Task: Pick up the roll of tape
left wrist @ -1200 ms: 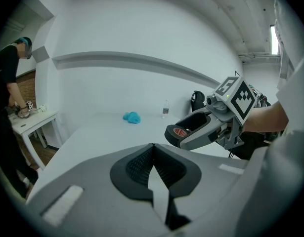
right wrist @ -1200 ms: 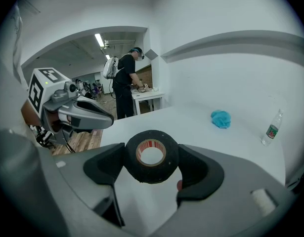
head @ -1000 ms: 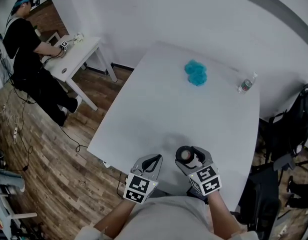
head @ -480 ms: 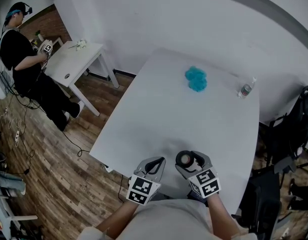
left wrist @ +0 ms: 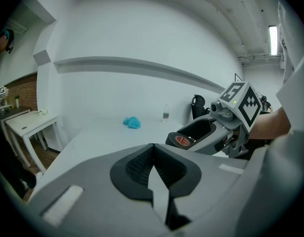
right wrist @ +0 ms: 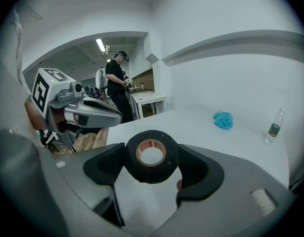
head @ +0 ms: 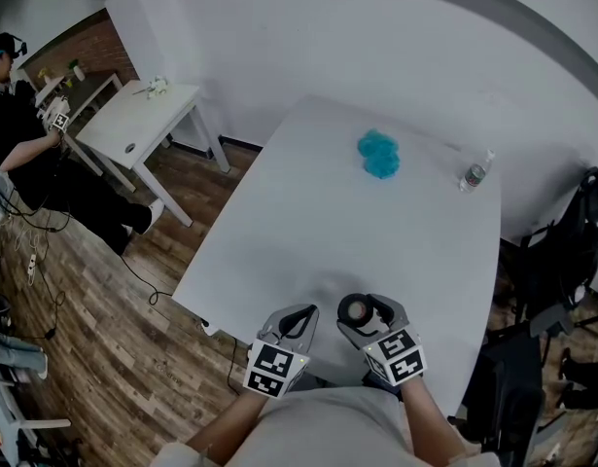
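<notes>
Right tool (head: 361,310) was clamped on the roll of tape (right wrist: 142,173). The roll was black with a pale core printed in red. It sat between the two dark pads (right wrist: 105,164), one pad against each side of its outer rim, with the hole facing back along the tool toward the camera. Left tool (head: 297,317) was fully closed, jaws pressed tip to tip with nothing between them. It was held just to the left of the right tool and about level with it. Both tools were at the near edge of the white counter (head: 308,222). The left gripper view showed the right tool off to the right, with the roll's red-printed core visible at its tip. Whether the roll touched the counter or hung just above it could not be settled from these views; it looked slightly raised. A blue crumpled lump (head: 379,154) lay well ahead of the right tool. A water bottle (head: 474,173) stood upright ahead and to its right, near the far counter edge.
</notes>
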Action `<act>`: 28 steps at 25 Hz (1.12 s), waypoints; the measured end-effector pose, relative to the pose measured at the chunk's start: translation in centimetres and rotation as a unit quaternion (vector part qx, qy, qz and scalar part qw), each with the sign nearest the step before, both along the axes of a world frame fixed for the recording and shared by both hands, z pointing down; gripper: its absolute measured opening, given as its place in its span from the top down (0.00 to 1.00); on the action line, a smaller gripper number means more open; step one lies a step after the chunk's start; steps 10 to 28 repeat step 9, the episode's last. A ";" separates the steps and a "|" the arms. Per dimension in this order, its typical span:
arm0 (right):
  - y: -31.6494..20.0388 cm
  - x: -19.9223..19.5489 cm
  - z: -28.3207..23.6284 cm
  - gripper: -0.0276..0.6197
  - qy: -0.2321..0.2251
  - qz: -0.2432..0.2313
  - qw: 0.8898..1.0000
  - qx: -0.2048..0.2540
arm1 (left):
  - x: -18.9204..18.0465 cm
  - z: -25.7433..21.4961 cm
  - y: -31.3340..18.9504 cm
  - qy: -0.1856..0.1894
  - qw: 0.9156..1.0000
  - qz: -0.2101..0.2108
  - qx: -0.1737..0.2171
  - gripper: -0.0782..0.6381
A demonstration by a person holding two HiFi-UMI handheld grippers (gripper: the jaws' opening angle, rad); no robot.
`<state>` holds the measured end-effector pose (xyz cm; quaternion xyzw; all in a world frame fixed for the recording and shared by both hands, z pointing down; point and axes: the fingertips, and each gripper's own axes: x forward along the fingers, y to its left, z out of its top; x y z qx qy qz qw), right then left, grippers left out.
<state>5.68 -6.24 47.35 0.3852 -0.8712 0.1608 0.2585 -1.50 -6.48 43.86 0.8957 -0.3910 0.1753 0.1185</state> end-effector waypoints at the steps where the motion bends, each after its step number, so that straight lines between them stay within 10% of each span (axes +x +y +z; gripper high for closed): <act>1: 0.1 0.1 0.0 0.43 0.000 0.000 1.000 0.000 | 0.1 0.0 0.1 0.000 1.000 0.000 0.000 0.87; 28: 0.0 0.0 -0.1 0.43 -0.009 0.001 1.000 -0.005 | 0.5 0.0 0.4 0.002 1.000 0.000 0.000 0.87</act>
